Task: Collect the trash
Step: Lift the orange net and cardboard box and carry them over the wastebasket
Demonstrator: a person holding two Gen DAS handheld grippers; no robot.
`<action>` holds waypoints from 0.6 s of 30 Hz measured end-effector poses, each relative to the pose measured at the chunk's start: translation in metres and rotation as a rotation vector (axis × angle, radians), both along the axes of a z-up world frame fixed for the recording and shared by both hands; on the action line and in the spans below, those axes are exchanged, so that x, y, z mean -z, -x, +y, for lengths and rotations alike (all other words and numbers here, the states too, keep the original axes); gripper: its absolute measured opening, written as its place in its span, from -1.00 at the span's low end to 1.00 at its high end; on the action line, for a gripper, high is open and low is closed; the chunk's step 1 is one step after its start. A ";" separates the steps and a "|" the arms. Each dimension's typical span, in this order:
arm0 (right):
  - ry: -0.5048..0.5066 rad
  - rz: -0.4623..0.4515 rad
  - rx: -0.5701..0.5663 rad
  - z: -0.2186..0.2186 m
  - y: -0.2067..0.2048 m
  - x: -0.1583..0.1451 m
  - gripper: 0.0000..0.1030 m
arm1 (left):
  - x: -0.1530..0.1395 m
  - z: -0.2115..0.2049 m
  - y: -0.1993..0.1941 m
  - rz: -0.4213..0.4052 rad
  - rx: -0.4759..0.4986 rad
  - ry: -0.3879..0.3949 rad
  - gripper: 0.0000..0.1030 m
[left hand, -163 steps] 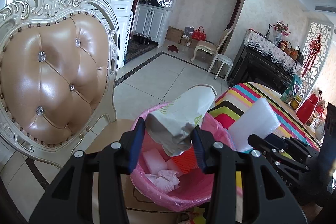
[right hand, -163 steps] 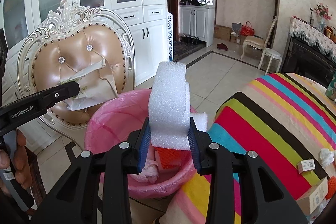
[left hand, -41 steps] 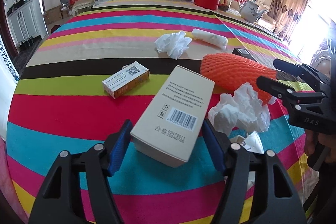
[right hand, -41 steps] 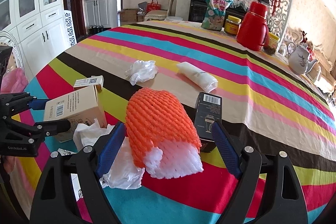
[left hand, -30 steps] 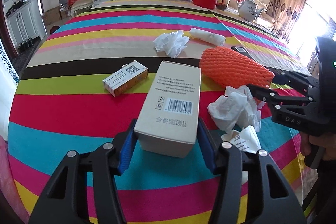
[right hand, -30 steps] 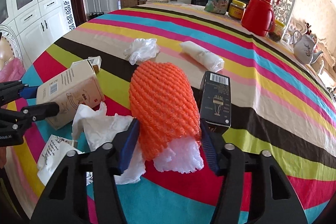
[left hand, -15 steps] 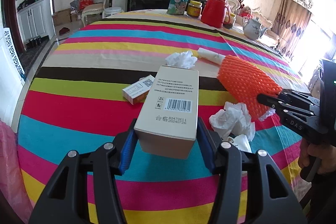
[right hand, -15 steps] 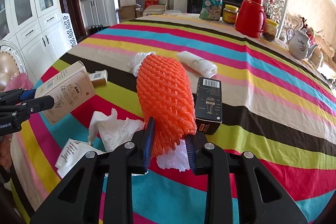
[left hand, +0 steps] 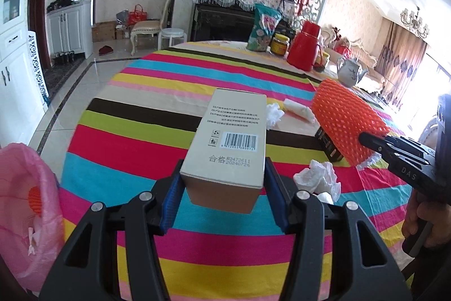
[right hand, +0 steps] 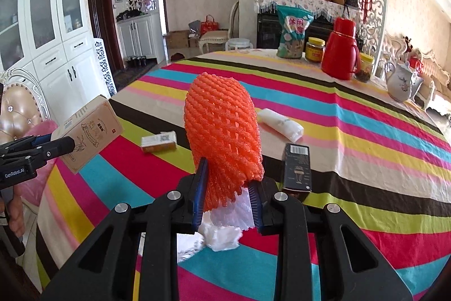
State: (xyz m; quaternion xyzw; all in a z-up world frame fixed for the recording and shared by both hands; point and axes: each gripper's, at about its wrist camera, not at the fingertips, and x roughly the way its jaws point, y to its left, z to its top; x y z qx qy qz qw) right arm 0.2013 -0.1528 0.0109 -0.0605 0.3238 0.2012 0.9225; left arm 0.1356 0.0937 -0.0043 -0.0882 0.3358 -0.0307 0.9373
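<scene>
The left gripper (left hand: pixel 222 205) clamps the beige rectangular cardboard box (left hand: pixel 229 143) at frame centre, clear of the striped tablecloth (left hand: pixel 135 148); the right gripper (right hand: pixel 228 199) pinches the orange foam fruit net (right hand: pixel 222 131), its jaws having just been closing on it. Carry both loads level toward the pink-lined trash bin (left hand: pixel 25 210) at lower left. Release each only once it hangs fully above the rim, since the springy net is likely to bounce out.

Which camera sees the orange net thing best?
The right wrist view. There the orange foam net stands front and centre, squeezed in the right gripper, its whole mesh showing. In the left wrist view the orange foam net sits off to the right side, seen slantwise, its lower end partly behind the right gripper.
</scene>
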 end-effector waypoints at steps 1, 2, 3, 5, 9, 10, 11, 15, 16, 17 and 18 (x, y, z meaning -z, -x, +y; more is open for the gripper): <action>-0.004 -0.002 -0.004 0.002 0.001 -0.001 -0.47 | -0.003 0.005 0.004 -0.007 -0.012 0.001 0.01; -0.009 -0.006 -0.010 0.007 0.003 -0.005 -0.47 | -0.005 0.010 0.007 -0.013 -0.022 0.002 0.01; -0.011 -0.011 -0.015 0.011 0.004 -0.007 -0.47 | -0.007 0.016 0.012 -0.019 -0.036 0.003 0.01; -0.017 -0.016 -0.030 0.020 0.008 -0.011 -0.47 | -0.011 0.026 0.018 -0.028 -0.056 0.007 0.01; -0.019 -0.026 -0.061 0.043 0.017 -0.017 -0.47 | -0.017 0.049 0.034 -0.047 -0.100 0.013 0.01; -0.021 -0.028 -0.072 0.050 0.019 -0.019 -0.47 | -0.019 0.055 0.039 -0.052 -0.111 0.014 0.01; -0.020 -0.030 -0.084 0.057 0.021 -0.020 -0.47 | -0.020 0.059 0.044 -0.056 -0.120 0.014 0.01; -0.026 -0.035 -0.123 0.084 0.030 -0.025 -0.47 | -0.027 0.085 0.063 -0.074 -0.172 0.014 0.01; -0.028 -0.037 -0.133 0.091 0.032 -0.027 -0.47 | -0.030 0.095 0.070 -0.080 -0.192 0.014 0.01; -0.030 -0.039 -0.142 0.097 0.035 -0.028 -0.47 | -0.031 0.102 0.075 -0.084 -0.203 0.014 0.01; -0.033 -0.041 -0.156 0.106 0.038 -0.030 -0.47 | -0.032 0.108 0.080 -0.088 -0.216 0.013 0.01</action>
